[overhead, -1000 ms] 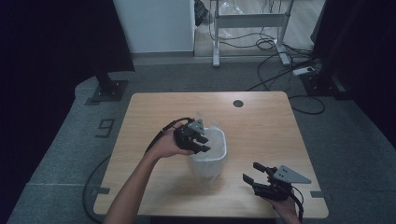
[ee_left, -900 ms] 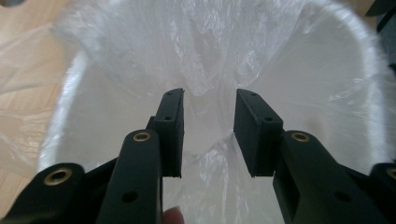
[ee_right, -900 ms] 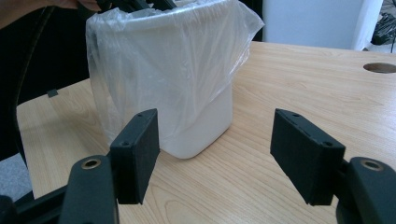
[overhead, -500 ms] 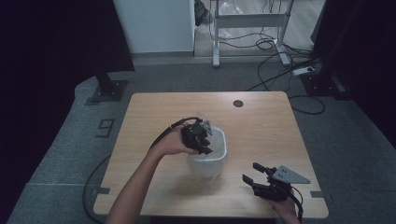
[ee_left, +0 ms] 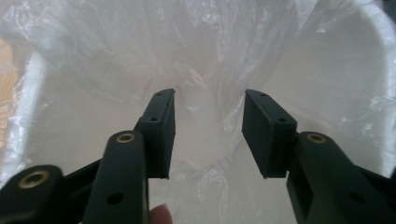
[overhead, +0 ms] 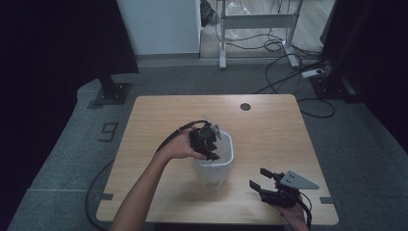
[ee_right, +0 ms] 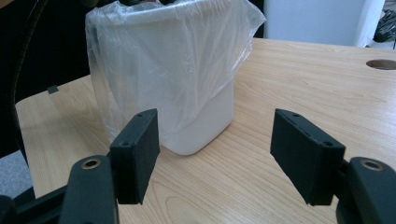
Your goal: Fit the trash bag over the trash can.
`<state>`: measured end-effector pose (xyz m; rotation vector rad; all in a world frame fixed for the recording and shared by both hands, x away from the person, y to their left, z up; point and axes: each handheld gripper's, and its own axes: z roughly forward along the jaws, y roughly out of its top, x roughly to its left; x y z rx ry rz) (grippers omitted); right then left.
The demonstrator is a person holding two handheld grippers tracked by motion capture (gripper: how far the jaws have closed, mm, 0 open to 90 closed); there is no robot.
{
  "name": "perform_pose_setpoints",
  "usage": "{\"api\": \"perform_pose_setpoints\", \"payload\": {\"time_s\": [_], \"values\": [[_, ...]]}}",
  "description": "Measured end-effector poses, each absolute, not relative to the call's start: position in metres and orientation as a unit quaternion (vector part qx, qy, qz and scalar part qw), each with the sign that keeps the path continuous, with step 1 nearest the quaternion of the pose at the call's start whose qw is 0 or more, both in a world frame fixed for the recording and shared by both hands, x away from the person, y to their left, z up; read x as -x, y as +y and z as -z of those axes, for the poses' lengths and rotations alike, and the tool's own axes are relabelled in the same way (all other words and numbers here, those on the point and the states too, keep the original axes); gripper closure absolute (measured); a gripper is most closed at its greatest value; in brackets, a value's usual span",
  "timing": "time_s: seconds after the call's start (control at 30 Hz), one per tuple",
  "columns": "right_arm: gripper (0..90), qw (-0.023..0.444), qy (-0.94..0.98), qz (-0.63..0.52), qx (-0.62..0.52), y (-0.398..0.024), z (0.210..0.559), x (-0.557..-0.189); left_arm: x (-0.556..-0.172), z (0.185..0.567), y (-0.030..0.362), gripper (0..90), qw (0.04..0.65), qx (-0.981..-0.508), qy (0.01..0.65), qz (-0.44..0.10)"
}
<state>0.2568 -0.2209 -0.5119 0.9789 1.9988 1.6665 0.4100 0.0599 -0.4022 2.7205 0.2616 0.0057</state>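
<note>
Two hand-held grippers at a lined bin

One left hand-held gripper is held over the mouth of the white bin, mid-desk; its jaws have just been opening, parted inside the clear plastic liner, gripping nothing. Right of the bin, the right hand-held gripper is kept wide and empty.
</note>
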Motion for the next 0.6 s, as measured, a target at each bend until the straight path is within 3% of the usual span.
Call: {"api": "perform_pose_setpoints", "payload": {"time_s": [0.17, 0.6], "values": [[32.3, 0.18, 0.707, -0.589, -0.347, -0.222, 0.512, -0.257, -0.408, 0.402, 0.06, 49.3, 0.206, -0.974, 0.093, -0.006], [32.3, 0.182, 0.708, -0.587, -0.348, -0.222, 0.513, -0.256, -0.403, 0.393, 0.094, 40.8, 0.316, -0.941, 0.119, -0.027]]}}
